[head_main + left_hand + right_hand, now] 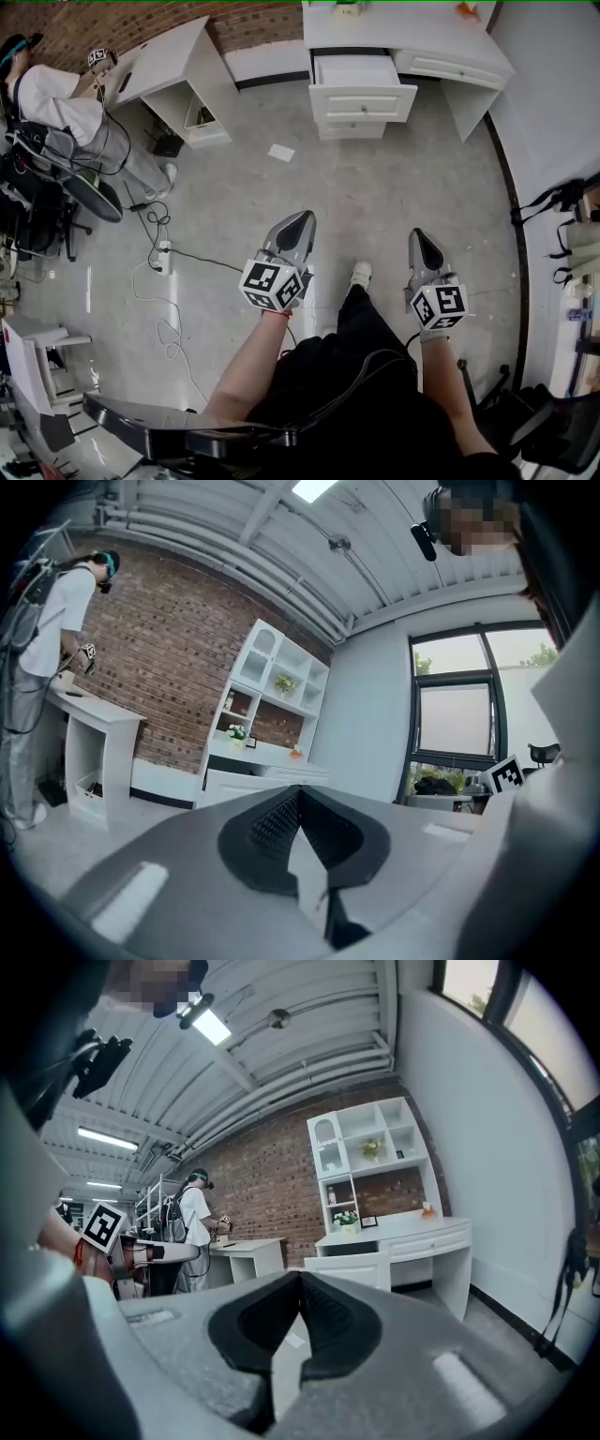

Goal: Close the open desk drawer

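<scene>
Drawer [363,94] pulled out of desk [408,28]. Left gripper [298,225], right gripper [419,237] well short of desk, jaws together (nothing held).

Left gripper [300,797], jaws together and empty, white desk [240,782] well beyond.

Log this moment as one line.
drawer: open, untouched, across the floor | left gripper: shut, empty | right gripper: shut, empty

We hold both grippers low in front, side by side, forearms [248,366] stretched forward. The left gripper [303,222] has its jaws together on nothing and tilts slightly right. The right gripper [418,236] also has its jaws together on nothing and points far.
</scene>
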